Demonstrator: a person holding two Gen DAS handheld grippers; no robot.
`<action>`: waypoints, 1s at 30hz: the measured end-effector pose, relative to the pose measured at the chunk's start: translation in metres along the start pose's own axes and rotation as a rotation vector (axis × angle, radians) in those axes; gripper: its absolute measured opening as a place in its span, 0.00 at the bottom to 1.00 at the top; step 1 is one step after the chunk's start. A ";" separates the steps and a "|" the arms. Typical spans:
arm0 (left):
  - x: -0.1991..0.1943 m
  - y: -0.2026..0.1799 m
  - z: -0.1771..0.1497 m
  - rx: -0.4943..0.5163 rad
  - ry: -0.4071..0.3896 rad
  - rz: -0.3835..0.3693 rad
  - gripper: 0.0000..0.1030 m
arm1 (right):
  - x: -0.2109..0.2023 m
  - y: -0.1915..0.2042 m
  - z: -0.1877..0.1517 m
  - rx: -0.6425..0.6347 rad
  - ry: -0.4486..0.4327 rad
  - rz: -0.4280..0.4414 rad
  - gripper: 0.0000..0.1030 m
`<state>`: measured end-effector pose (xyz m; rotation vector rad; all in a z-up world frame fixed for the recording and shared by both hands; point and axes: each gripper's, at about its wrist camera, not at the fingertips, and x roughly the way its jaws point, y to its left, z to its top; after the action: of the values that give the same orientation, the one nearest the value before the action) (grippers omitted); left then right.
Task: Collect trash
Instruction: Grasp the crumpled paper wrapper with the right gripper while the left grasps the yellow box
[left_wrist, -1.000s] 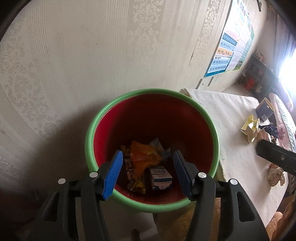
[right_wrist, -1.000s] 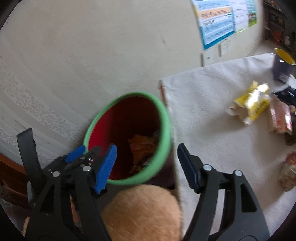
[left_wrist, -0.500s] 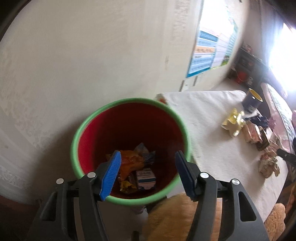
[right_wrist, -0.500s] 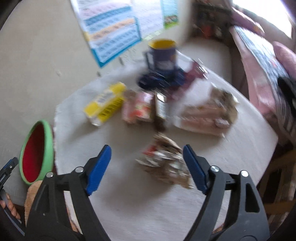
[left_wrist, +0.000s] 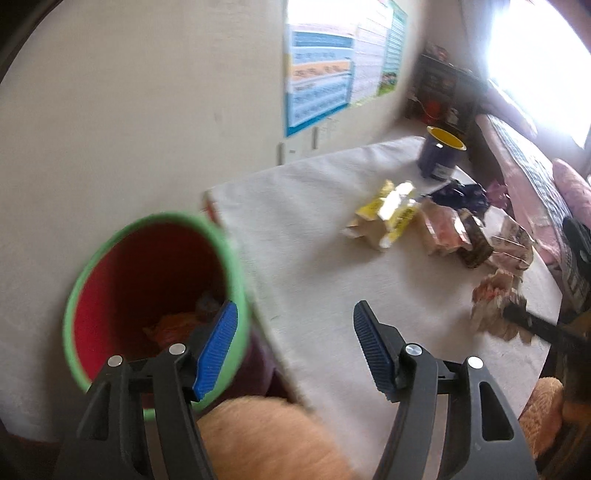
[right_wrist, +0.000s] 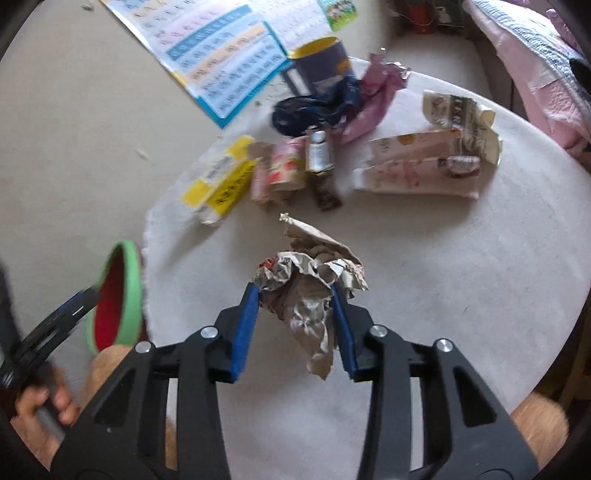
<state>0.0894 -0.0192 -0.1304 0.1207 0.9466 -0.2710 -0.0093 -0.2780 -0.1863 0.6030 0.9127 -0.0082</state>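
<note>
A crumpled grey-brown paper wad (right_wrist: 306, 280) lies on the white-clothed round table (right_wrist: 461, 295). My right gripper (right_wrist: 295, 291) has its jaws closing on the wad, and both blue pads touch its sides. The green-rimmed red bin (left_wrist: 147, 280) stands beside the table's left edge with orange wrappers inside. My left gripper (left_wrist: 293, 332) hangs open over the gap between bin and table, with nothing between its fingers. Its left pad overlaps the bin's rim in the picture. In the left wrist view the wad (left_wrist: 491, 299) shows at far right.
Further back on the table lie a yellow box (right_wrist: 221, 181), a pink packet (right_wrist: 280, 170), a small bottle (right_wrist: 319, 151), a long pale carton (right_wrist: 417, 166), dark blue and pink wrappers and a blue mug (right_wrist: 325, 62). A pink quilt (right_wrist: 535, 55) lies at right.
My left gripper swung from above the bin toward the table. My right gripper left the bin, crossed to the table, opened wide around the crumpled wad and closed on it.
</note>
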 end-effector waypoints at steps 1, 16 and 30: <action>0.006 -0.012 0.006 0.026 0.000 0.002 0.60 | -0.002 0.001 -0.006 0.000 -0.002 0.012 0.38; 0.117 -0.111 0.096 0.201 0.048 -0.014 0.61 | 0.005 -0.013 -0.021 0.023 0.013 0.071 0.40; 0.148 -0.110 0.090 0.165 0.167 -0.044 0.35 | 0.008 -0.014 -0.022 0.023 0.012 0.080 0.41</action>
<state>0.2110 -0.1706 -0.1963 0.2775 1.0926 -0.3848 -0.0242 -0.2774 -0.2089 0.6606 0.9008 0.0567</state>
